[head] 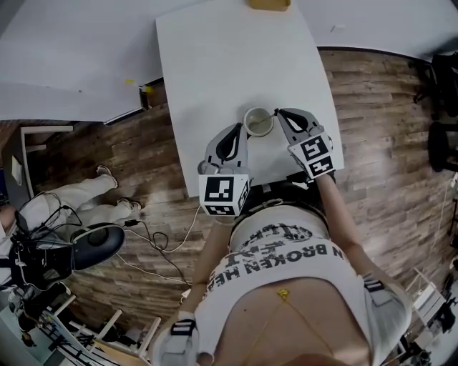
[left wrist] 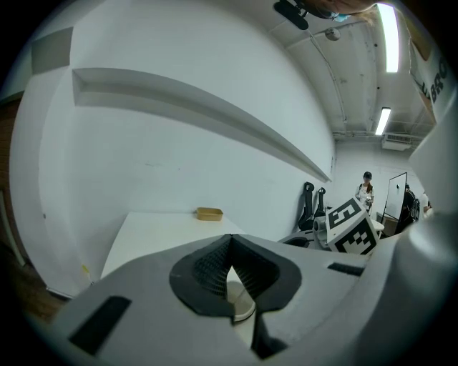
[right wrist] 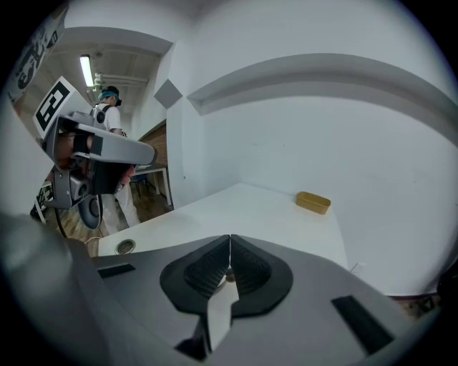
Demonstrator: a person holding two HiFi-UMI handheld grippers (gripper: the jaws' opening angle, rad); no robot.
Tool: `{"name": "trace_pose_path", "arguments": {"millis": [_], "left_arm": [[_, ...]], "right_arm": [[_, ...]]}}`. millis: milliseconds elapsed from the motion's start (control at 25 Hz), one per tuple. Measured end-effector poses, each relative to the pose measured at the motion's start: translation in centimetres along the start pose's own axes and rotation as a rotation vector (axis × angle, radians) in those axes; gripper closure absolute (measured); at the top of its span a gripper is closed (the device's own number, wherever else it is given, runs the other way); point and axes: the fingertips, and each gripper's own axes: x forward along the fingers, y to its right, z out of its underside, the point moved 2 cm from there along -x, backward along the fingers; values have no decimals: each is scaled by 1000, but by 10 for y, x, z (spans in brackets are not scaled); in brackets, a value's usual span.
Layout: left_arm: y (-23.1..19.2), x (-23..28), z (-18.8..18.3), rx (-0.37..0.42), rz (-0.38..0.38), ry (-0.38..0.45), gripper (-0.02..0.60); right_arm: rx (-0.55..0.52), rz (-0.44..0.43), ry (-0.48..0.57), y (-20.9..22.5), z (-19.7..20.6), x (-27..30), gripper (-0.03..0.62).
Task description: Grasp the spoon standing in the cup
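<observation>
A pale cup (head: 258, 121) stands near the front edge of the white table (head: 215, 64). A thin, handle-like bit at its right rim may be the spoon (head: 275, 113); it is too small to be sure. My left gripper (head: 242, 129) points at the cup from the near left, jaws shut and empty (left wrist: 230, 237). Part of the cup (left wrist: 241, 305) shows below its pads. My right gripper (head: 280, 113) sits at the cup's right rim with its jaws shut (right wrist: 230, 240). A small brown thing shows low behind its pads; I cannot tell what it is.
A tan tray (head: 269, 4) lies at the table's far end, also seen in the left gripper view (left wrist: 210, 213) and the right gripper view (right wrist: 313, 202). A round cable hole (right wrist: 125, 246) marks the table's left side. A seated person (head: 93, 193) and cables (head: 161, 239) are on the wooden floor to the left.
</observation>
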Motion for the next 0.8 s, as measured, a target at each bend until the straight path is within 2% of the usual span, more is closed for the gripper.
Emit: {"name": "trace_pose_path", "arguments": {"millis": [400, 640, 800], "left_arm": [[-7, -6, 10, -13, -29, -20, 586], [-10, -10, 15, -19, -52, -30, 586], [-11, -12, 17, -16, -68, -38, 585]], "right_arm": [[38, -12, -56, 4, 24, 17, 586], [118, -38, -55, 7, 31, 23, 583], [140, -61, -84, 10, 39, 28, 522]]}}
